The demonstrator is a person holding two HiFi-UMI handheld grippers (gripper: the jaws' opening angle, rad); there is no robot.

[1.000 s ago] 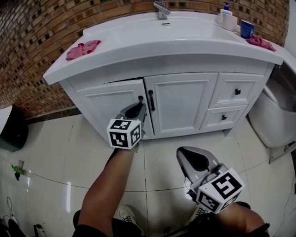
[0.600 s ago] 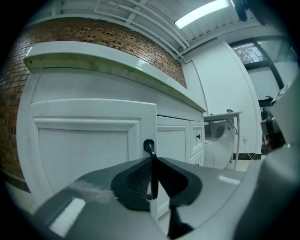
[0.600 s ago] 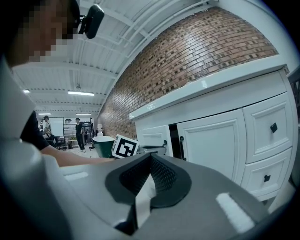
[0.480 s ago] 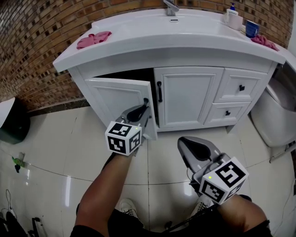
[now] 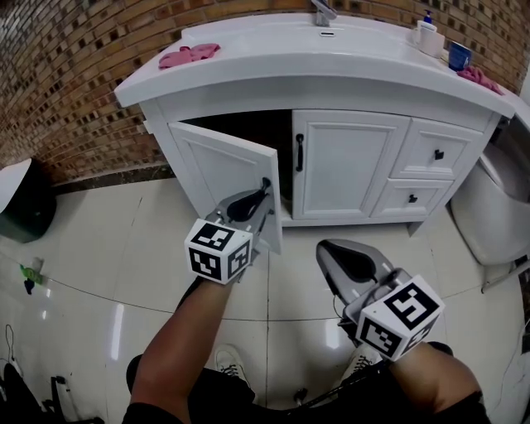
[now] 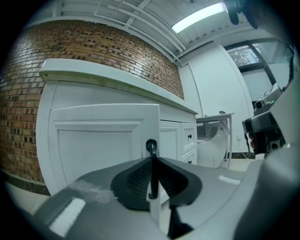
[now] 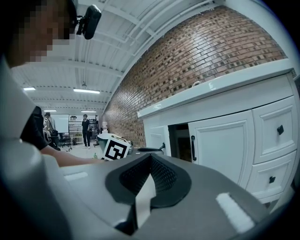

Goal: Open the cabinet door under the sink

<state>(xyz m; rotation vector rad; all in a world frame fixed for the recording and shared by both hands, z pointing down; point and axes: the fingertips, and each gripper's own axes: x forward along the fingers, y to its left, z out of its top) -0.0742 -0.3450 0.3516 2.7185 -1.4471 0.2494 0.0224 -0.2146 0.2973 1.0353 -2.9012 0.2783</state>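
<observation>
The fingers (image 6: 133, 180) of the left gripper (image 5: 260, 195) are clamped on the black handle (image 6: 151, 146) of the left cabinet door (image 5: 222, 175). The bar stands upright between the pads. The door is hinged at its left side and stands swung partly out from the white vanity (image 5: 373, 103). This leaves a dark opening (image 5: 265, 137) beneath the sink (image 5: 348, 40).

The fingers (image 7: 125, 180) of the right gripper (image 5: 325, 247) are together with nothing between them. This gripper is held low over the tiled floor (image 5: 99, 273), apart from the cabinet and to the right of the left one.

The right cabinet door (image 5: 348, 166) is shut, its own black handle (image 5: 299, 152) just beside the opening. Two drawers (image 5: 437, 153) lie further right. On the bench (image 5: 273, 70) a pink cloth (image 5: 189, 55) lies left of the faucet (image 5: 323, 10). A brick wall (image 5: 66, 74) stands behind the vanity.
</observation>
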